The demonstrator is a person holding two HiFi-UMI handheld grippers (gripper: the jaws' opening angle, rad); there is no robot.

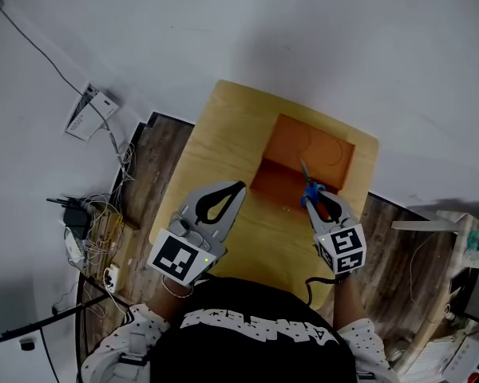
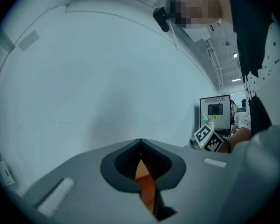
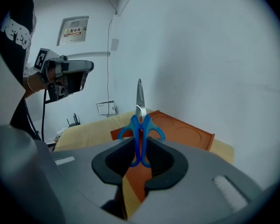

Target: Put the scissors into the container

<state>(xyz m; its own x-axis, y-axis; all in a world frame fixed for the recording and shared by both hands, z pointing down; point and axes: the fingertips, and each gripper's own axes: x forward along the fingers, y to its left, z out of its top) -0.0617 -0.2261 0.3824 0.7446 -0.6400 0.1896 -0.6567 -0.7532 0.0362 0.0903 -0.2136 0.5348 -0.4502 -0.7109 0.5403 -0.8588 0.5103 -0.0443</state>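
Observation:
The blue-handled scissors (image 1: 311,190) are clamped by their handles in my right gripper (image 1: 316,196), which is shut on them. Their blade points forward over the orange container (image 1: 323,146) on the wooden table (image 1: 223,134). In the right gripper view the scissors (image 3: 140,129) stand upright between the jaws of the right gripper (image 3: 140,146), blade tip up, with the orange container (image 3: 186,132) behind and below. My left gripper (image 1: 238,188) hovers over the table left of the container, shut and empty. In the left gripper view its tips (image 2: 140,146) meet, and a sliver of the orange container (image 2: 146,183) shows below them.
A white wall rises close behind the table. On the floor at the left lie tangled cables and a power strip (image 1: 88,230), and a white box (image 1: 88,114) leans by the wall. A shelf with clutter (image 1: 475,250) stands at the right. A monitor (image 2: 215,108) shows far off.

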